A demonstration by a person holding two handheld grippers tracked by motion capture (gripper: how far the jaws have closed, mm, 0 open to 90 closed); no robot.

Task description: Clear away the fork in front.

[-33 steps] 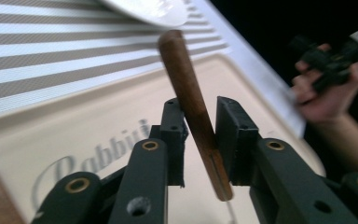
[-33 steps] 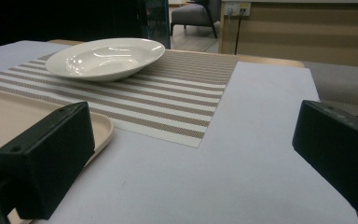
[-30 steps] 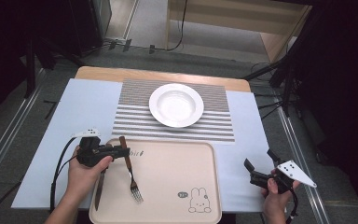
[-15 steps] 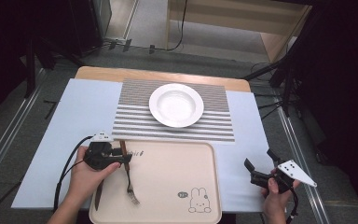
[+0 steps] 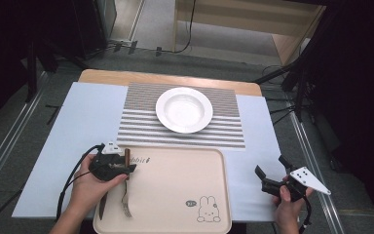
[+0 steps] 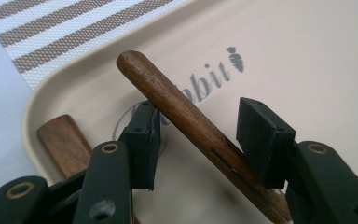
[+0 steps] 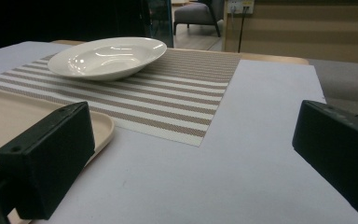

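Fork (image 5: pixel 125 201) lay at the left edge of the beige tray (image 5: pixel 175 195), tines toward us, its wooden handle (image 6: pixel 191 126) slanting up between the jaws of the left gripper (image 5: pixel 121 168). We saw in the left gripper view that those jaws had just been opening: one pad sat against the handle's side while the other stood clear of it, so the tongs were released, not clenched on it. Our left hand (image 5: pixel 90 187) came in from the near edge with the forearm angled inward, holding that gripper low over the tray's near left corner, its jaws pointing across the tray. Just beside the fork lay a knife (image 5: pixel 102 207), its own wooden handle (image 6: pixel 65 144) flat on the tray. Our right hand (image 5: pixel 287 202) kept the right gripper (image 5: pixel 268 178) well apart, by the tray's right side over the pale blue table cover (image 5: pixel 78 122), jaws spread wide with nothing between them. Printed on the tray we read "bbit" (image 6: pixel 209 79) with a small carrot, and a rabbit drawing (image 5: pixel 207 210) near the front. Farther off, a white plate (image 5: pixel 184 109) rested on the striped mat (image 5: pixel 185 131).
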